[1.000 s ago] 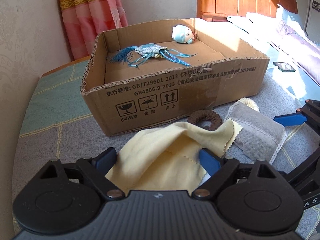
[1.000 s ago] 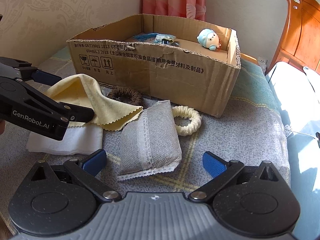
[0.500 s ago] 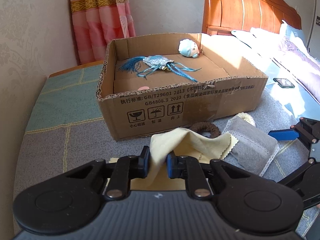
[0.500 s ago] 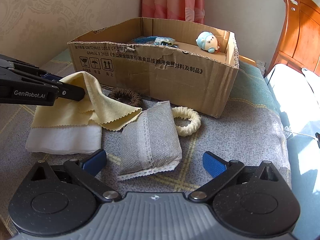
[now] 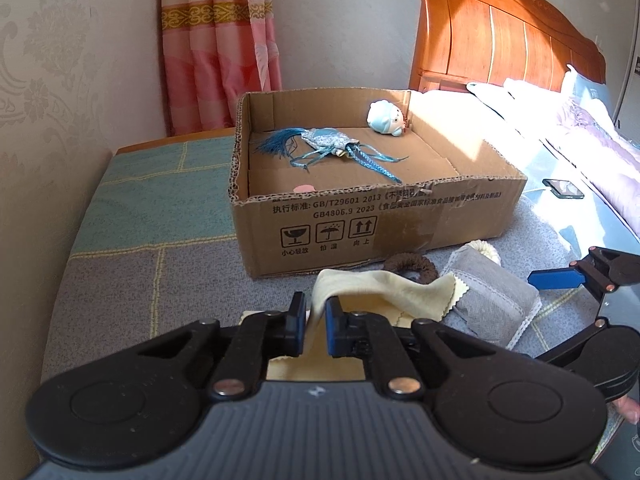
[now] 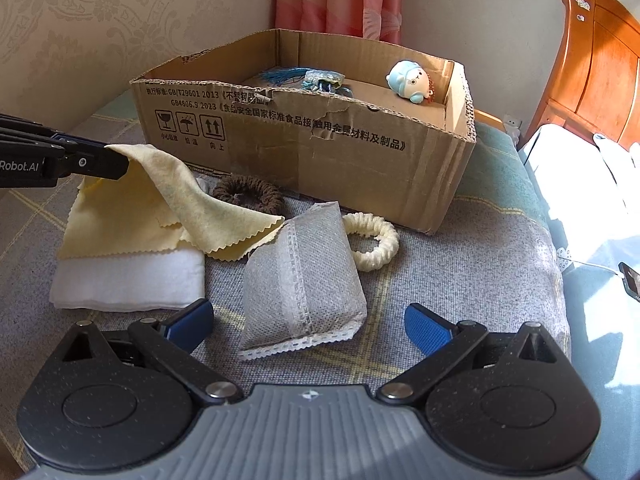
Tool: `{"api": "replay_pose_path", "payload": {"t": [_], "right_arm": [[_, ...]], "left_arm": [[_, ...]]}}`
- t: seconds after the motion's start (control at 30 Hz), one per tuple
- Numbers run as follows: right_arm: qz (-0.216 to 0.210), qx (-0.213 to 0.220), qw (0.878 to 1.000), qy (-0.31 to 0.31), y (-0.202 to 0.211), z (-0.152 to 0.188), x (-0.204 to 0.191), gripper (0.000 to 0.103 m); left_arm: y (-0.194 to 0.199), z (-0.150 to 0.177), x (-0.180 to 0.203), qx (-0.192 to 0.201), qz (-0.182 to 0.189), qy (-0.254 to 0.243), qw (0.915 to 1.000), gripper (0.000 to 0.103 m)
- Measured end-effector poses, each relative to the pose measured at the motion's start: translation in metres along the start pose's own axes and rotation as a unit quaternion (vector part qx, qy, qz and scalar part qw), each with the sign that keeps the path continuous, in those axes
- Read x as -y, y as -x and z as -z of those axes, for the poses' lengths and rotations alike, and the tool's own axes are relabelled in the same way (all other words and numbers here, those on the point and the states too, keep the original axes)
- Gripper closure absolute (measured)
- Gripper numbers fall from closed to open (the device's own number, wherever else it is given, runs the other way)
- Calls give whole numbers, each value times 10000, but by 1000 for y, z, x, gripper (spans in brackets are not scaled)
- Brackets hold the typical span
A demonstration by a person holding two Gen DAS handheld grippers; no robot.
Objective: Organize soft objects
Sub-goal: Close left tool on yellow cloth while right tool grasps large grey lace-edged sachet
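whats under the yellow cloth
A folded white towel lies under the yellow cloth, its near part showing. The cloth's far fold overlaps the brown scrunchie. Anything else beneath is covered.

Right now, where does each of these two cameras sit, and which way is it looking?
Left wrist view: sits on the left gripper, looking down along its fingers closing on the yellow cloth, toward the cardboard box; the right gripper's blue pad shows at right.
Right wrist view: sits on the right gripper, open, above the grey pouch.
Both share the box, cloth, pouch and brown hair tie.
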State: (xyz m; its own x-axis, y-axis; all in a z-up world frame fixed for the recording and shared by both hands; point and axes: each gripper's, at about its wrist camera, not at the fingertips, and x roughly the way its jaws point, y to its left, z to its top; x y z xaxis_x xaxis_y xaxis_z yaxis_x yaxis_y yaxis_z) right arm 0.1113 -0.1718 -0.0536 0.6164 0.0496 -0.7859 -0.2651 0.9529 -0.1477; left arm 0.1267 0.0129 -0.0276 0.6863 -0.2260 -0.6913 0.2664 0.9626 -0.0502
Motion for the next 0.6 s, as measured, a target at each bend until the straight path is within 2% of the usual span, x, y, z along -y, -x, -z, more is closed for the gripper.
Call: {"api": "replay_pose_path", "payload": {"t": [0.1, 0.17, 0.3, 0.6], "right_arm": [[-6, 92, 9999, 118, 4, -4, -5, 4], [40, 145, 9997, 199, 5, -9, -8, 11], [116, 140, 9991, 383, 3, -15, -14, 19], [108, 6, 9990, 443, -1, -18, -16, 50]], "left_arm": [[2, 1, -2, 9, 22, 33, 10000, 95], [3, 1, -2, 9, 39, 42, 10000, 95], [5, 1, -3, 32, 72, 46, 10000, 95], [8, 1, -2, 21, 108, -3, 9999, 95]]}}
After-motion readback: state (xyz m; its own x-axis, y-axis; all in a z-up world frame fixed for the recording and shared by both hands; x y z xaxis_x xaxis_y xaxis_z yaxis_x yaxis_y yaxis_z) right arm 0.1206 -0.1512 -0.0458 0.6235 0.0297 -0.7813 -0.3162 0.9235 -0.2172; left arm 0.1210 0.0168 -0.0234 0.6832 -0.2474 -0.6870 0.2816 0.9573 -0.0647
